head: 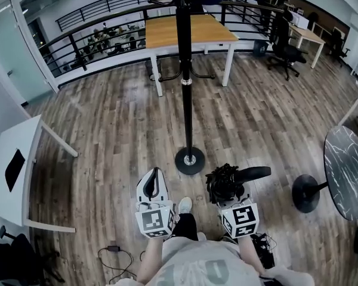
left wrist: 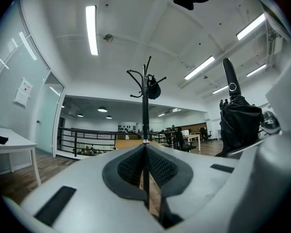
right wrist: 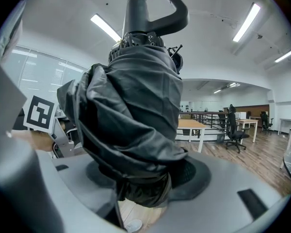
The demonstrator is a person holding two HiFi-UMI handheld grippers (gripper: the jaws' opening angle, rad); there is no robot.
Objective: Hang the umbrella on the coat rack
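Note:
The black coat rack (head: 185, 82) stands on the wooden floor straight ahead, its round base (head: 190, 160) just beyond both grippers. My right gripper (head: 225, 188) is shut on a folded black umbrella (head: 225, 181), whose handle (head: 252, 173) points right. In the right gripper view the umbrella (right wrist: 131, 115) fills the middle, bundled fabric squeezed between the jaws, its loop handle (right wrist: 155, 8) on top. My left gripper (head: 155, 175) is shut with nothing in it. In the left gripper view the coat rack (left wrist: 145, 106) rises beyond the closed jaws, a dark item (left wrist: 153, 89) on one hook, and the umbrella (left wrist: 237, 120) shows at right.
A wooden table (head: 188, 31) stands behind the rack, with a black railing (head: 95, 37) further back. An office chair (head: 284, 46) is at the far right. A round marble table (head: 349, 171) with its base (head: 306, 193) is close on the right, a white table (head: 9, 171) on the left.

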